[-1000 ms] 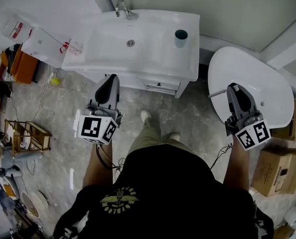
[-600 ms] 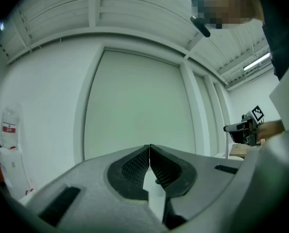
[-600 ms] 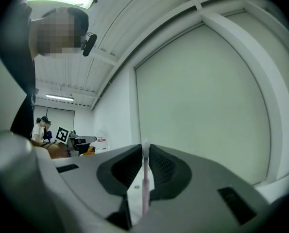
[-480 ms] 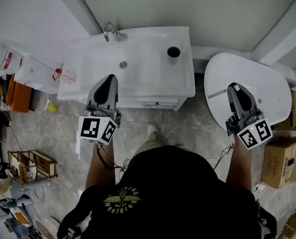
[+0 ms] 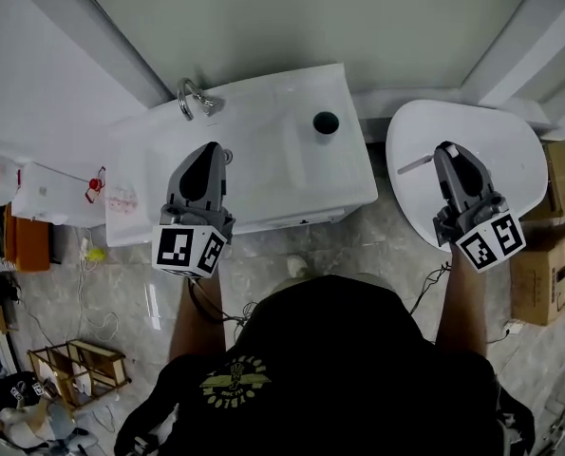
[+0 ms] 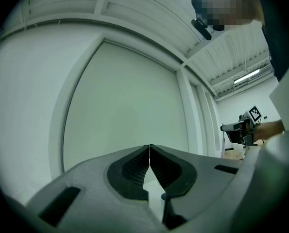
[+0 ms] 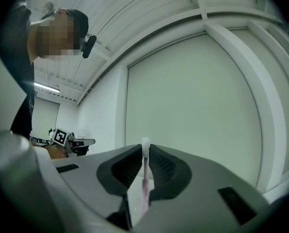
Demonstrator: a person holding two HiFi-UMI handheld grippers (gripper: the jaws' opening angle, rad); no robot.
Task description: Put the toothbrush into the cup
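A dark cup (image 5: 326, 122) stands on the right rear part of the white sink (image 5: 348, 183). My right gripper (image 5: 445, 150) hangs over the white oval fixture (image 5: 500, 126) to the right of the sink, shut on a pale toothbrush (image 5: 413, 165) whose end sticks out to the left. In the right gripper view the toothbrush (image 7: 144, 178) is pinched between the pads, with the bristle head at the tips of the right gripper (image 7: 145, 152). My left gripper (image 5: 209, 152) is over the sink basin. In its own view the left gripper (image 6: 149, 149) is shut with nothing in it.
A chrome faucet (image 5: 195, 96) stands at the sink's rear left. Cardboard boxes (image 5: 540, 274) stand on the floor at the right, and a wooden rack (image 5: 73, 369) with clutter at the lower left. A pale wall lies ahead of both grippers.
Both grippers have moved forward toward the sink. The left one has gone from the floor in front of the cabinet to over the basin. The toothbrush stays held.
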